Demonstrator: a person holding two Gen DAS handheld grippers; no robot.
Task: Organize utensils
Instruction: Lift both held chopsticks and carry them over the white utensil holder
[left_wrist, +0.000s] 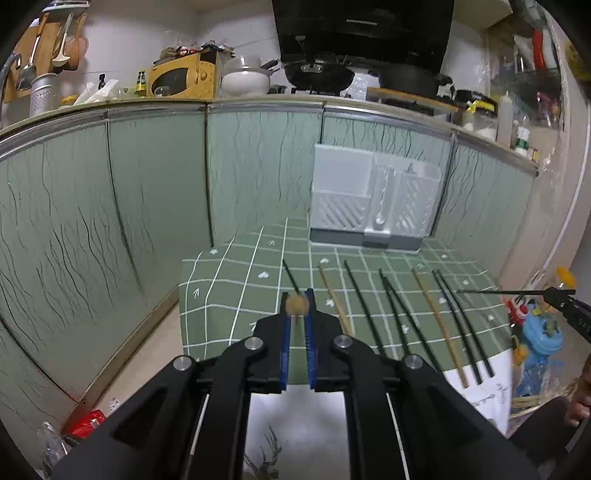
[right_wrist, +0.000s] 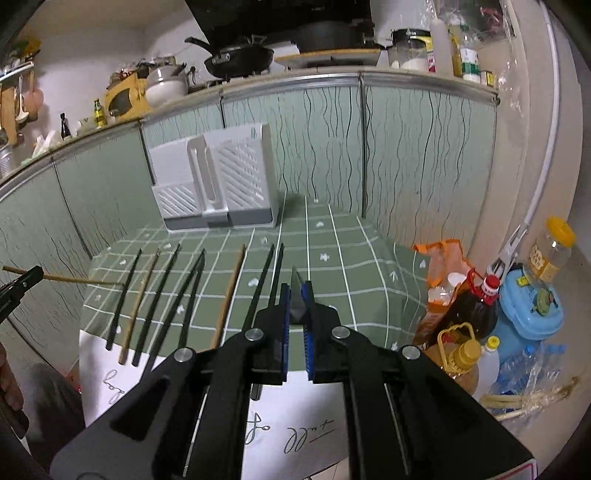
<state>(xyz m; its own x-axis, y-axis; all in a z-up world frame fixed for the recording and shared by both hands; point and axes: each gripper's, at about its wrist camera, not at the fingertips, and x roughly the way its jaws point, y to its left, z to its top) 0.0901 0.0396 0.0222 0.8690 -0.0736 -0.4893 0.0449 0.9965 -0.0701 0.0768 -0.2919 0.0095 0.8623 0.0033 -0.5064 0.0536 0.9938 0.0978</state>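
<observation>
Gripping a wooden chopstick (left_wrist: 297, 303) end-on, the left gripper (left_wrist: 297, 295) was closed above the table's (left_wrist: 236, 273) left front part. The right gripper (right_wrist: 295, 291) was clamped on a black chopstick (right_wrist: 295, 301) over the right front part. More chopsticks (left_wrist: 406, 317) lay side by side toward the front edge. The white utensil rack (left_wrist: 373, 195) stood at the back edge, with bare green cloth (right_wrist: 332, 258) before it.
</observation>
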